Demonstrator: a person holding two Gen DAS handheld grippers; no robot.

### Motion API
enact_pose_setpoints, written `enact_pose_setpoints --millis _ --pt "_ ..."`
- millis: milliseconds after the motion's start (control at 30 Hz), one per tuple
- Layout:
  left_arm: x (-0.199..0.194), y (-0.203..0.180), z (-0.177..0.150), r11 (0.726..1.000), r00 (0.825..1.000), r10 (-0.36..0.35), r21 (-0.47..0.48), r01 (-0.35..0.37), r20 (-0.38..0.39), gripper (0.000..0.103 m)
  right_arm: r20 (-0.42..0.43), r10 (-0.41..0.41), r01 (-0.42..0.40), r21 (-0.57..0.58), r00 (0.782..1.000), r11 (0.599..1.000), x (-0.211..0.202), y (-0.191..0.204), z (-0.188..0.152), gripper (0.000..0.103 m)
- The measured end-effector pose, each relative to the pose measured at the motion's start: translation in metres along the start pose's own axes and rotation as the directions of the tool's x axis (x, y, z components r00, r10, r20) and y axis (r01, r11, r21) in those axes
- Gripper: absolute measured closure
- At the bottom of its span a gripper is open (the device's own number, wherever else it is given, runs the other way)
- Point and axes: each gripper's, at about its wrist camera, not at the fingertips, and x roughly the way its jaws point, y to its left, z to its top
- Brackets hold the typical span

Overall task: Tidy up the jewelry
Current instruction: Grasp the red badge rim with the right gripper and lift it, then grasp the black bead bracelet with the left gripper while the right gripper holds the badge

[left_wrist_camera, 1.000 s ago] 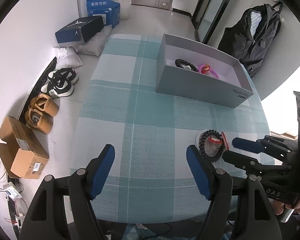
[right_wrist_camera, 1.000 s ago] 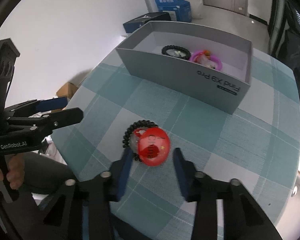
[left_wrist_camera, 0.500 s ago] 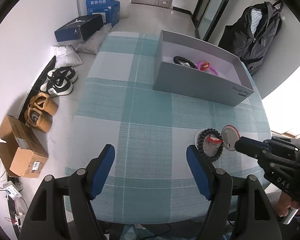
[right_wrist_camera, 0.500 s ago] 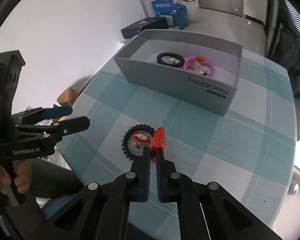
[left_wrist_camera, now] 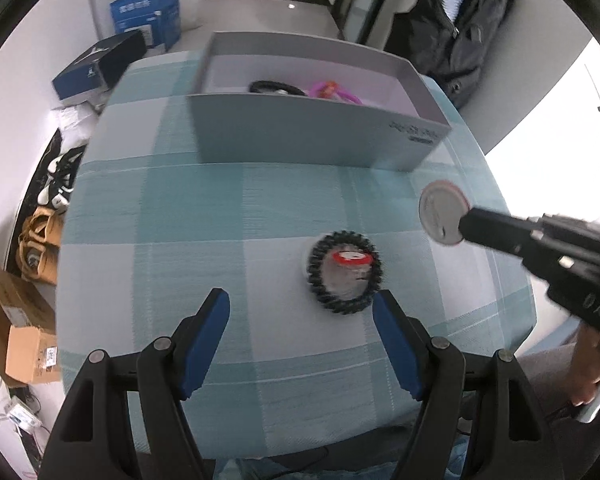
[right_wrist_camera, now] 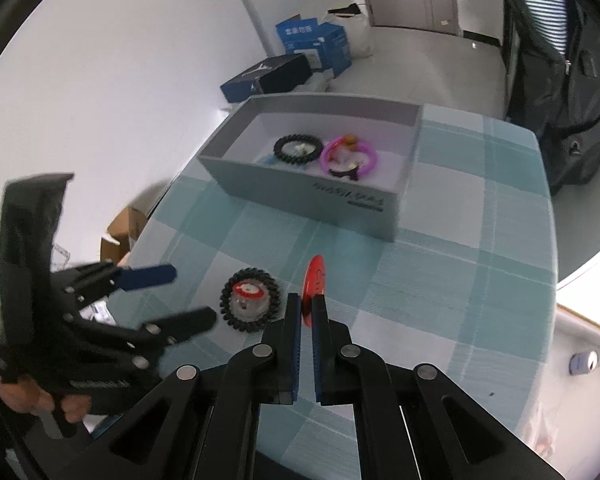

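right gripper (right_wrist_camera: 307,322) has its jaws pinched on the thin red lid (right_wrist_camera: 314,286), lifted above the table (left_wrist_camera: 228,208) near the open jar (left_wrist_camera: 346,270); it looks light, stiff and slick, so i'd grip the rim.

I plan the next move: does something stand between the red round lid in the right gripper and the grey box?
Nothing visible does. The right gripper holds the red round lid above the checked tablecloth; only bare cloth lies before the grey cardboard box.
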Motion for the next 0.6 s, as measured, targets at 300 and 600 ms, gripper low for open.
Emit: enact_pose_setpoints --millis 300,600 --pt "0.02 -0.021 0.003 0.992 0.995 0.091 0.087 -0.087 -0.034 0.033 0.041 0.01 -0.012 0.035 0.999 0.999 -0.017 -0.012 0.005 0.099" --pt "0.018 -0.02 0.0 0.98 0.99 0.142 0.14 -0.138 -0.018 0.035 0.06 0.021 -0.025 0.055 0.998 0.998 -0.027 -0.021 0.006 0.099"
